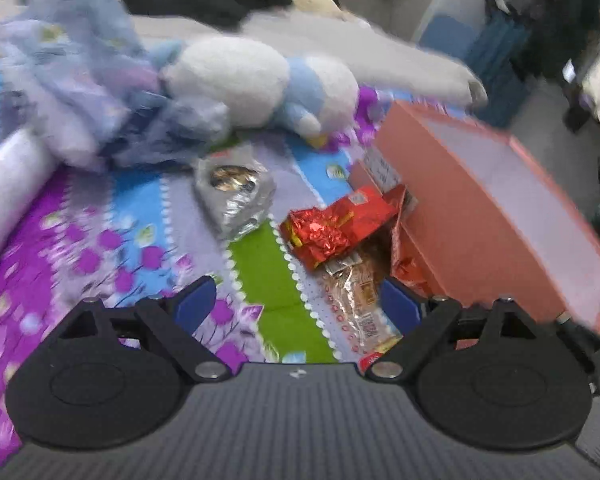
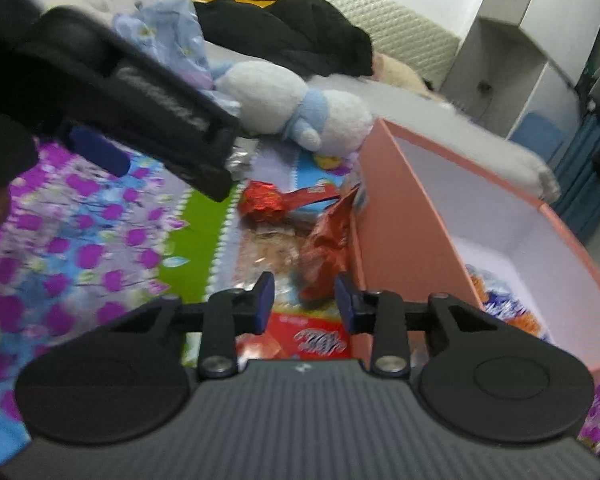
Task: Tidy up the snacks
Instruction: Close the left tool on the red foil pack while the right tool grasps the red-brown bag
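Note:
Snack packets lie on a flowered bedspread beside a pink box point(image 1: 480, 208). In the left wrist view a red foil packet point(image 1: 336, 224), a clear biscuit packet point(image 1: 356, 296) and a silver packet point(image 1: 236, 192) lie ahead of my open, empty left gripper point(image 1: 298, 300). In the right wrist view my right gripper point(image 2: 304, 300) is open and empty above a red crumpled packet point(image 2: 324, 244) leaning on the pink box point(image 2: 388, 216). A red flat packet point(image 2: 316, 336) lies under it. Snacks point(image 2: 504, 308) sit inside the box. The left gripper point(image 2: 140, 120) crosses the upper left.
A white and blue plush toy point(image 1: 260, 80) and lilac crumpled fabric point(image 1: 72, 80) lie behind the snacks. Black clothing point(image 2: 296, 36) lies farther back on the bed. A white cabinet point(image 2: 512, 40) stands to the right, past the bed's edge.

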Tool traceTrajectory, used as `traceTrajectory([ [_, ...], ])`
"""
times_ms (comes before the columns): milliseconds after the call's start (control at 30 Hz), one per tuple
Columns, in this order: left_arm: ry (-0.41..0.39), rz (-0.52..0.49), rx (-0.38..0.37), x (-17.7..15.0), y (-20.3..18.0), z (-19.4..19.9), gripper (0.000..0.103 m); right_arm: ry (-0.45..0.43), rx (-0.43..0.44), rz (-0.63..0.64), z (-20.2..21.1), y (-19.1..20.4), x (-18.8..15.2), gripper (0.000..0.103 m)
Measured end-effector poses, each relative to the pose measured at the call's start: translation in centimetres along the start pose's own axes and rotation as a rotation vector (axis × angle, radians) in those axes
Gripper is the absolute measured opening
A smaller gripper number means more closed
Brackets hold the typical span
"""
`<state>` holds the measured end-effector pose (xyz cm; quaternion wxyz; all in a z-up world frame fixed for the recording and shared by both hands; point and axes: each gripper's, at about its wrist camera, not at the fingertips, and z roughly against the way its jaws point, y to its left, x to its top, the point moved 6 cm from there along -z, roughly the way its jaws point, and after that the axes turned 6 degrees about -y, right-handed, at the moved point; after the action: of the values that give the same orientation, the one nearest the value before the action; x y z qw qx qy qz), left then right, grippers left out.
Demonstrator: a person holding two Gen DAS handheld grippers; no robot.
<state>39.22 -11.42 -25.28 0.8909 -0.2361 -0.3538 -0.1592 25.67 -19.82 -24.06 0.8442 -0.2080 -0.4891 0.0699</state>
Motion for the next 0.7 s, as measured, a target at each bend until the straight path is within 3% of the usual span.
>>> traceTrajectory([
  [200, 0.057, -0.142, -0.032, 0.9, -1.0, -4.5, 0.090, 0.005, -0.052, 0.067, -2.3, 0.6, -0.1, 0.035],
  [300, 0.058, -0.153, -0.043, 1.1, -1.1, -5.7, 0.090, -0.002, -0.095, 0.106, -3.1, 0.4, 0.0, 0.035],
  [467, 0.065, -0.144, -0.073, 1.1, -1.5, -7.5, 0.085, 0.009, -0.091, 0.120, -3.7, 0.1, 0.2, 0.030],
  [700, 0.039, -0.180, -0.030, 1.2, -2.5, -9.0, 0.083, 0.033, -0.068, 0.160, -4.2, 0.6, -0.4, 0.024],
])
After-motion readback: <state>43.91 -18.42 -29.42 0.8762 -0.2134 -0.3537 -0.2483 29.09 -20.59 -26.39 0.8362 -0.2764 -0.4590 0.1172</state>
